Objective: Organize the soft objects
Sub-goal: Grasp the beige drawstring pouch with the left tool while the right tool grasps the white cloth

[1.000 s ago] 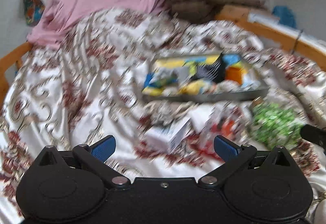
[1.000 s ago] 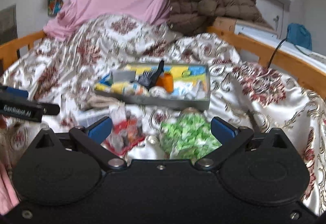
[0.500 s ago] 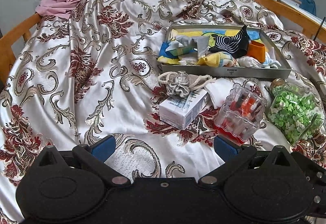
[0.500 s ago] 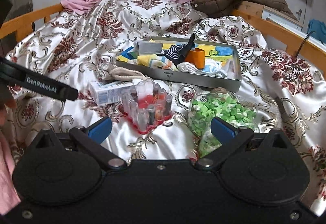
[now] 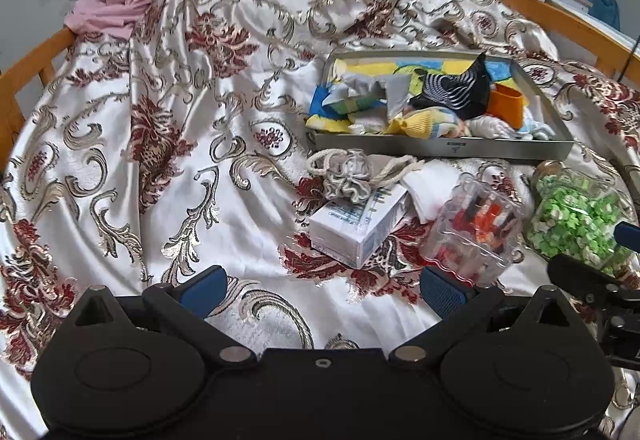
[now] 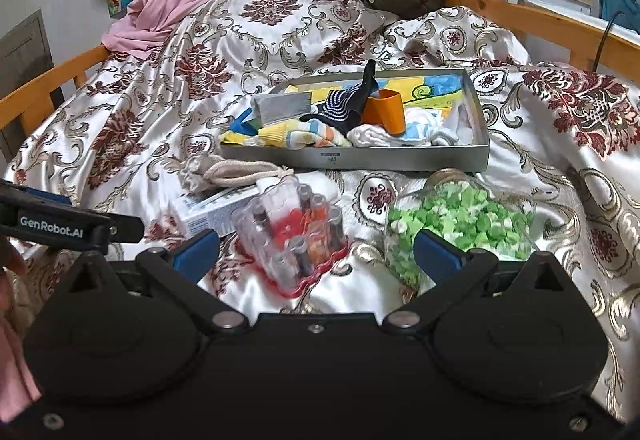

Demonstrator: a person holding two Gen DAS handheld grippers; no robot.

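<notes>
Gray drawstring pouch [image 5: 352, 172], crumpled, atop white box [image 5: 356, 224].

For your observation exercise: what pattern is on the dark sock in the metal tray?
Thin white stripes on black sock, clearest in the right wrist view, lying in the tray.

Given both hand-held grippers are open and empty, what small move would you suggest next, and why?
Probably ease the left hand-held gripper forward toward the drawstring pouch: it is soft, lies outside the metal tray on the white box, roughly ahead of those open fingers.
</notes>
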